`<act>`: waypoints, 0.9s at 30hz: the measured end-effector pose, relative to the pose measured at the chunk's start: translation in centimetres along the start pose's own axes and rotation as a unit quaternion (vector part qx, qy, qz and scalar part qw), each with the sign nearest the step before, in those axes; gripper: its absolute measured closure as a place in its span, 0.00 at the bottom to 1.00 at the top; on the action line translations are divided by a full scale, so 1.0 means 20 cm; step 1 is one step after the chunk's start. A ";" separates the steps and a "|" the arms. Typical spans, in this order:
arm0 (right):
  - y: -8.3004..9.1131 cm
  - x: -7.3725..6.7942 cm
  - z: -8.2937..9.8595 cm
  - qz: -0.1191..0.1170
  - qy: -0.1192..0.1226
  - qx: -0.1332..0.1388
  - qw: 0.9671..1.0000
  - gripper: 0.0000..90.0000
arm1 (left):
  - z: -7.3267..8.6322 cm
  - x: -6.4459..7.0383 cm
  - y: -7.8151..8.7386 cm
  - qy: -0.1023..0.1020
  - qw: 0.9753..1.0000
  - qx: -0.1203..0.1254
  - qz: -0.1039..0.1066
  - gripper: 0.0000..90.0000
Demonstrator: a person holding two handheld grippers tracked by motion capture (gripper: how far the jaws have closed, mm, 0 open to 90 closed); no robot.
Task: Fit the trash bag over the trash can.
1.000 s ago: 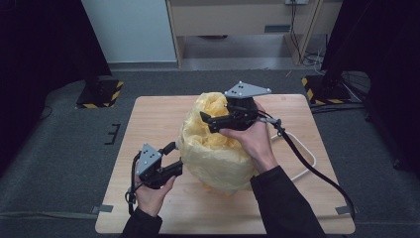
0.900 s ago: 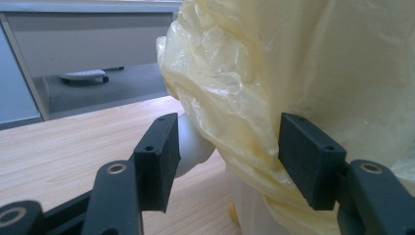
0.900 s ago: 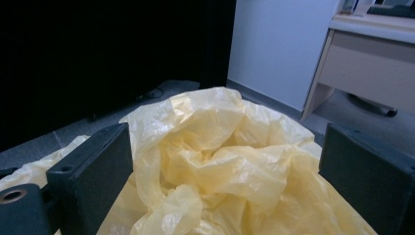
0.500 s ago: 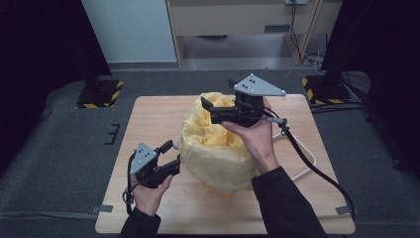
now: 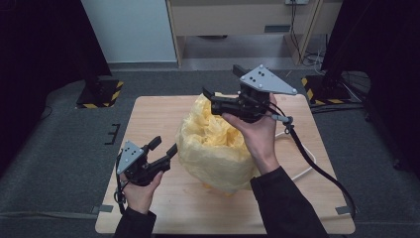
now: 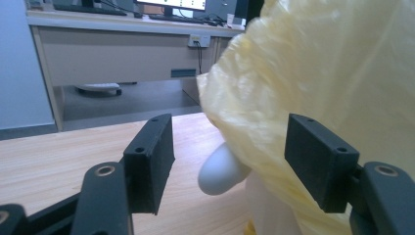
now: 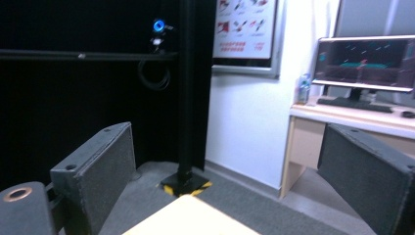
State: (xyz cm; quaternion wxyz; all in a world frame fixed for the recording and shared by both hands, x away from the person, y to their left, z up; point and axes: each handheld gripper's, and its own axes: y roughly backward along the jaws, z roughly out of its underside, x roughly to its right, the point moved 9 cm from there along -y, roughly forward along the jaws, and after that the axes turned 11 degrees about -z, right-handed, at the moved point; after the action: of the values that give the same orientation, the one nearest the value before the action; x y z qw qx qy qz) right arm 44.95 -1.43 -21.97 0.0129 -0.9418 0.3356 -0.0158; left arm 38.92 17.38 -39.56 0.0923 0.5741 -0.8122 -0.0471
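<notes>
Yellow plastic bag (image 5: 218, 148) sits mid-table (image 5: 148, 119), bulging and upright. Left claw (image 5: 165, 150) is held low just beside the bag's left flank, jaws wide apart, gripping nothing. Right claw (image 5: 208, 92) is raised above the bag's top, jaws spread, empty.

The bench (image 5: 148, 119) is seen from above and in front by the high view, facing forward and down. Low over the bench top, the left gripper view is pressed close against the bag (image 6: 342, 88), shared with the high view. The right gripper view is raised, aimed past the bench corner (image 7: 191, 218) at the room.
</notes>
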 end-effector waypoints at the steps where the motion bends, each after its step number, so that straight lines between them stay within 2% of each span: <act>1: 0.01 0.01 -0.02 0.006 -0.001 0.005 1.000 0.08 | 0.00 -0.01 0.00 0.003 1.000 0.002 -0.001 0.39; 6: 0.06 0.04 -0.06 0.020 0.002 0.017 1.000 0.08 | -0.02 -0.04 0.02 0.009 1.000 0.008 -0.010 0.38; 14: 0.13 0.08 -0.10 0.035 0.004 0.022 0.999 0.09 | 0.00 -0.09 0.01 0.012 1.000 0.002 -0.023 0.37; 17: 0.18 0.10 -0.13 0.041 -0.006 0.028 0.999 0.10 | 0.02 -0.11 0.00 0.009 1.000 -0.003 -0.030 0.37; 18: 0.22 0.13 -0.14 0.047 -0.007 0.032 0.998 0.10 | 0.02 -0.11 0.00 0.010 0.999 -0.005 -0.031 0.37; 21: 0.26 0.16 -0.15 0.057 -0.009 0.037 0.998 0.11 | 0.05 -0.14 -0.01 0.010 0.999 -0.013 -0.037 0.36; 22: 0.30 0.20 -0.15 0.069 -0.016 0.045 0.996 0.11 | 0.06 -0.14 -0.01 0.010 0.999 -0.015 -0.040 0.36; 27: 0.39 0.27 -0.14 0.089 -0.024 0.055 0.994 0.11 | 0.11 -0.18 -0.03 0.008 0.998 -0.028 -0.050 0.35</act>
State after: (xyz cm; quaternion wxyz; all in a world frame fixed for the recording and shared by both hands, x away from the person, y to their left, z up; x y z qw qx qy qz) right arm 44.07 -10.86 -19.38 0.0736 -0.9062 0.4164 -0.0106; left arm 40.12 20.52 -42.08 0.1125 0.6117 -0.7799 -0.0700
